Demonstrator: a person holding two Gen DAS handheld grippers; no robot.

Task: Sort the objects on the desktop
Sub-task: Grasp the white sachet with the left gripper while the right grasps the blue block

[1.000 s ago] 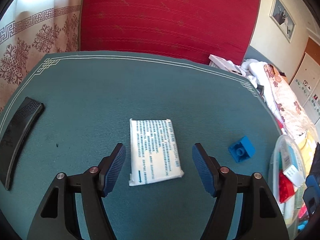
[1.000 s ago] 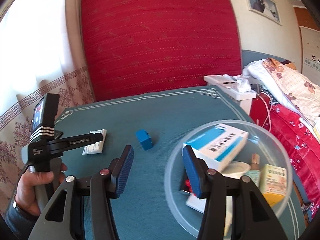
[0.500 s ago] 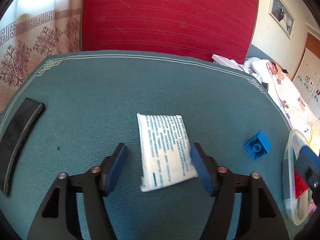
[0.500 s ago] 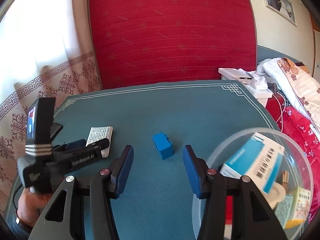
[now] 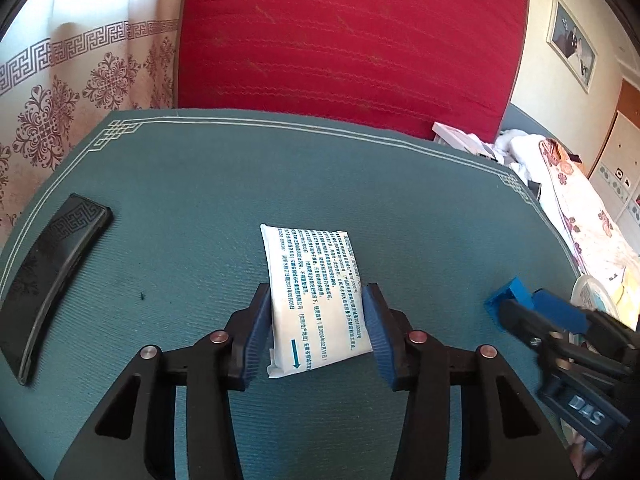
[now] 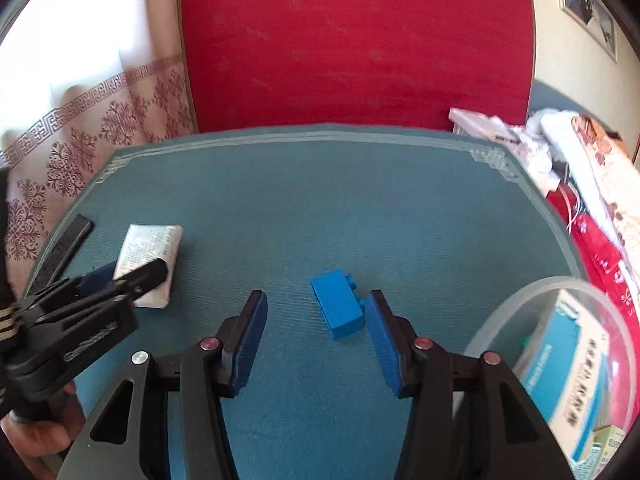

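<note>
A big red mattress [image 5: 352, 40] is seen standing across the top of both views. Below it, the middle of each view is filled by a green table mat [image 5: 192, 200]. At the lower right of the right wrist view, a clear round tub [image 6: 516, 308] is seen, and a blue and white box [image 6: 572, 364] is kept inside it.

The left gripper [image 5: 316, 332] is seen at the bottom middle of its view. Its two blue pads are pressed on the sides of a white packet [image 5: 316, 300] with blue print, so the packet is clamped. The far end of the packet is stretched out toward the middle of the view.

The right gripper [image 6: 316, 336] is held wide apart at the bottom middle of its view. A small blue block [image 6: 338, 312] is found between its pads, close to the right pad, on the mat.

A black curved case [image 5: 44, 280] is laid at the left edge of the left wrist view.
</note>
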